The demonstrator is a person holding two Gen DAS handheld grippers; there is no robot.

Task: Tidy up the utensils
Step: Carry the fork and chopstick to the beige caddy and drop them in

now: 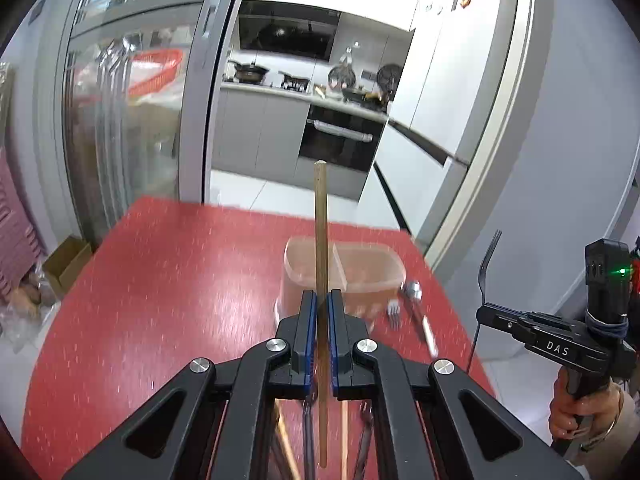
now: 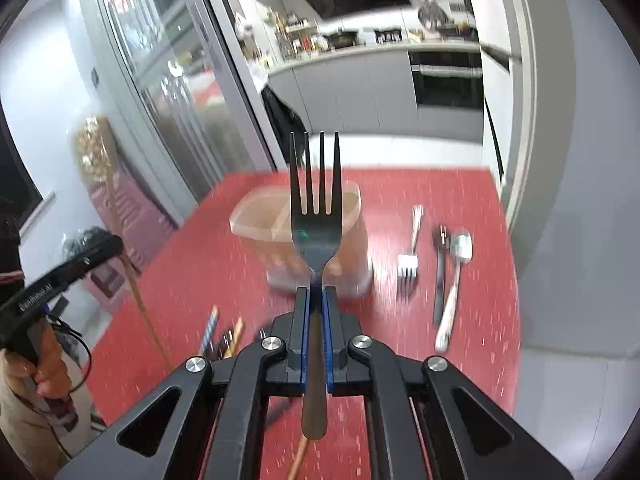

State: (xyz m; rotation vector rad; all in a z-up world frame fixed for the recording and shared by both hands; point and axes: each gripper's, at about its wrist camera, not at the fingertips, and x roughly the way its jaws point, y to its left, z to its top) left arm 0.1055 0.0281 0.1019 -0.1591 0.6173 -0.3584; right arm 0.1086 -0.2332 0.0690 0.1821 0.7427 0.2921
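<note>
A: What does each hand carry?

B: The left gripper [image 1: 322, 300] has its jaws clamped on a chopstick [image 1: 320, 216], upright, above the red surface [image 1: 160, 280]. The right gripper [image 2: 316, 296] pinches a dark fork [image 2: 316, 220] at the neck, tines up.

A: How do they handle?

B: Both look light and stiff. The fork's smooth metal could swivel in a narrow pinch, and the thin chopstick may pivot too. The divided container [image 2: 352, 208] stands just beyond.

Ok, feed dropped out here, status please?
Left gripper shut on chopstick. Right gripper shut on dark fork. Divided bin ahead, unobstructed.
</note>
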